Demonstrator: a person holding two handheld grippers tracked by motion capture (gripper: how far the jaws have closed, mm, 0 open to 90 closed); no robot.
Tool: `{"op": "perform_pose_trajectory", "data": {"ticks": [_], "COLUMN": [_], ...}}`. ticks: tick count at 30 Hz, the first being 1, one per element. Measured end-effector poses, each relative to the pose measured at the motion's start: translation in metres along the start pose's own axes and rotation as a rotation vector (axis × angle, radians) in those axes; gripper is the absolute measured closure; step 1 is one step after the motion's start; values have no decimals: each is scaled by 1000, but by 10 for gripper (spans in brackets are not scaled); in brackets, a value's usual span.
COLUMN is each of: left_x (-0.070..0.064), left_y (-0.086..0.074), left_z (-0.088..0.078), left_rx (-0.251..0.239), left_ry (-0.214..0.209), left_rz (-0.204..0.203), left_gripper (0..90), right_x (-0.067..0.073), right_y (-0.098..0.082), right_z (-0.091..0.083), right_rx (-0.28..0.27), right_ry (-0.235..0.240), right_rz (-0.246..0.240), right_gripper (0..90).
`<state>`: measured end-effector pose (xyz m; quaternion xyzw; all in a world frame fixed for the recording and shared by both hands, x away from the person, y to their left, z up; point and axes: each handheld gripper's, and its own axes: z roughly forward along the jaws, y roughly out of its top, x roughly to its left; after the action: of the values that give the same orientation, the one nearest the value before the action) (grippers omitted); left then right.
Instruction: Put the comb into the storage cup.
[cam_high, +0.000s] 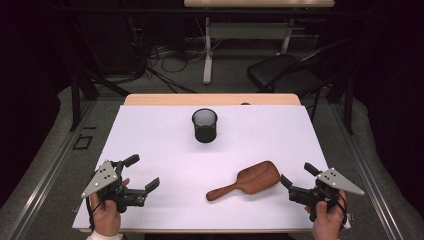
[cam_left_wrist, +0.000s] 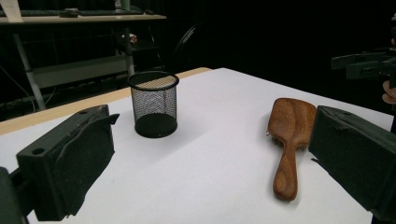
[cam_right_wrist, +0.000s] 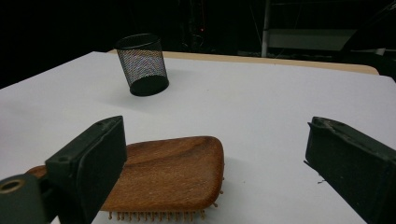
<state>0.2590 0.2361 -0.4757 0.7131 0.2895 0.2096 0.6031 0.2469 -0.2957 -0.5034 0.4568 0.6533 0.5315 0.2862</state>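
Observation:
A wooden paddle hairbrush (cam_high: 250, 180) lies bristles down on the white table sheet (cam_high: 165, 130), right of centre, with its handle pointing left toward the near edge. A black mesh pen cup (cam_high: 204, 125) stands upright at the middle back. My left gripper (cam_high: 142, 172) is held open near the front left, with nothing between its jaws. At the front right my right gripper (cam_high: 297, 174) is open too, just right of the brush head and apart from it. In the left gripper view, the cup (cam_left_wrist: 154, 105) and brush (cam_left_wrist: 289, 135) lie ahead. In the right gripper view, the brush (cam_right_wrist: 173, 172) sits close in front.
A strip of bare wooden table edge (cam_high: 210, 99) shows behind the sheet. Beyond it are a black folding chair (cam_high: 285, 70) at the back right, a second desk's legs (cam_high: 207, 50) and floor cables. The other gripper (cam_left_wrist: 369, 63) shows far right in the left gripper view.

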Motion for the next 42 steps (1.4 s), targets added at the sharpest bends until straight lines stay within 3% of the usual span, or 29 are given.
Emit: {"op": "perform_pose_trajectory", "data": {"ticks": [7, 19, 23, 28, 34, 42], "left_x": [-6, -4, -2, 0, -5, -10], "left_y": [0, 2, 2, 2, 2, 2], "left_z": [2, 7, 10, 11, 15, 16], "left_rx": [8, 5, 18, 14, 29, 34], "left_ry": [-13, -25, -25, -25, -25, -42], "left_rz": [8, 5, 9, -3, 5, 15], "left_gripper": [2, 2, 2, 2, 2, 2], "right_x": [9, 12, 16, 22, 26, 38], "right_y": [-1, 1, 1, 4, 4, 3], "right_z": [5, 5, 7, 11, 16, 17], "right_rx": [23, 22, 29, 41, 55, 62], "right_ry": [9, 15, 36, 56, 90, 103], "right_rz": [-28, -19, 2, -8, 5, -35], "right_gripper": [50, 53, 55, 56, 56, 56]}}
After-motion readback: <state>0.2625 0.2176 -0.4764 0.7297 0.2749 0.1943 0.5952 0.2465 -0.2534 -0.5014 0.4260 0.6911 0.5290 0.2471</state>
